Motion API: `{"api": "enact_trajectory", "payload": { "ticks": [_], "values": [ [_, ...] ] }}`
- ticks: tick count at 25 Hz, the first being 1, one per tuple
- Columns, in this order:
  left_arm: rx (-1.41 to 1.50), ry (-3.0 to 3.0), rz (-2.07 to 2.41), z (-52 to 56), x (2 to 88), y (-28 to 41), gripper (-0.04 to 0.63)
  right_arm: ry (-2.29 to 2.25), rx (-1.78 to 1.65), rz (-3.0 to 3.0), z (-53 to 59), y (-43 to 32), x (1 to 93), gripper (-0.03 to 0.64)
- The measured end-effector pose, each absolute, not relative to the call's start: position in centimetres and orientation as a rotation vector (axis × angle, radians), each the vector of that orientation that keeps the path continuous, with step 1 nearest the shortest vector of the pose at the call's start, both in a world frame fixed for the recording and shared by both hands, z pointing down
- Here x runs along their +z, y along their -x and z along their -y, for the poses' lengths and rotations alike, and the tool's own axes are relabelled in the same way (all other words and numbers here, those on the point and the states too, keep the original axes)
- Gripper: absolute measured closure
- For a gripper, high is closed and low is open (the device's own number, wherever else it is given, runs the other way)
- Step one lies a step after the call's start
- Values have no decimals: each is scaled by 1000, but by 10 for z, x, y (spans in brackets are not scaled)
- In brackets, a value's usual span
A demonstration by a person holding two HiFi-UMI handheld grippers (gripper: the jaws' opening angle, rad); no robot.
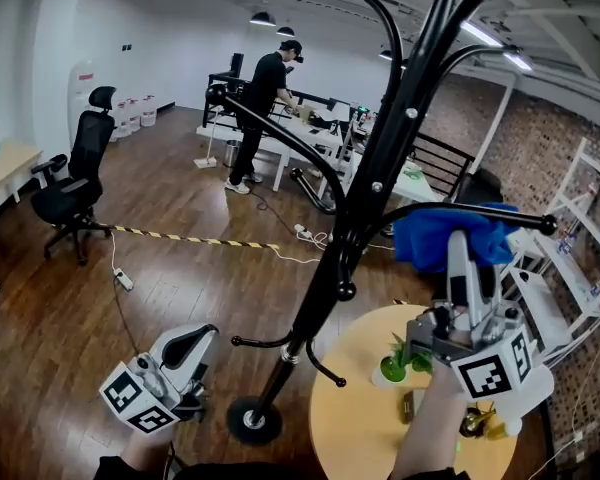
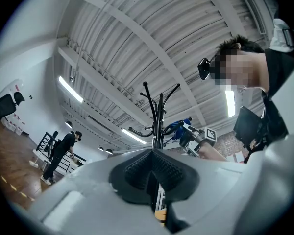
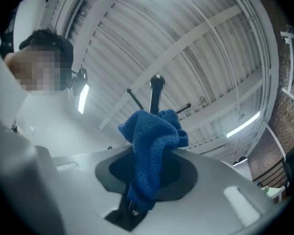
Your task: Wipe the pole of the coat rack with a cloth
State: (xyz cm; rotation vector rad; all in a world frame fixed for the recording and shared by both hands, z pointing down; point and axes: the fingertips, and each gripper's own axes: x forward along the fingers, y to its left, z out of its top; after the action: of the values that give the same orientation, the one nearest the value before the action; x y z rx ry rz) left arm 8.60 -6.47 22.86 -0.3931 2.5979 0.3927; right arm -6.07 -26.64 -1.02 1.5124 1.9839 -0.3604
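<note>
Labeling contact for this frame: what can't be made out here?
- Contact: in the head view the blue cloth in the right gripper overlaps a hook arm, depth unclear; in the right gripper view it hides the pole below its tip.
- Pole top: cut off by the head view's upper edge.
- Items on the round table: small, partly behind the right gripper.

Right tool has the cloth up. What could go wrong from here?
1. The blue cloth, bunched in the right tool, is by a hook arm, not the pole; it may snag there.
2. The left tool is shut, empty and off the pole, so a firm wipe could tip it toward the plant on the round table.
</note>
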Motion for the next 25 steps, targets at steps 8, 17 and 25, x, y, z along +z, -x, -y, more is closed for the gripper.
{"api": "enact_trajectory", "payload": {
  "ticks": [8, 17, 25],
  "values": [
    [409, 447, -2600, 74, 230, -73, 593, -1399, -383, -1923, 318, 45, -41, 528],
    [423, 437, -2602, 74, 235, -76, 594, -1446, -373, -1936, 292, 53, -28, 528],
    [438, 377, -2606, 65, 240, -90, 593, -1700, -227, -2095, 194, 79, 56, 528]
  ]
}}
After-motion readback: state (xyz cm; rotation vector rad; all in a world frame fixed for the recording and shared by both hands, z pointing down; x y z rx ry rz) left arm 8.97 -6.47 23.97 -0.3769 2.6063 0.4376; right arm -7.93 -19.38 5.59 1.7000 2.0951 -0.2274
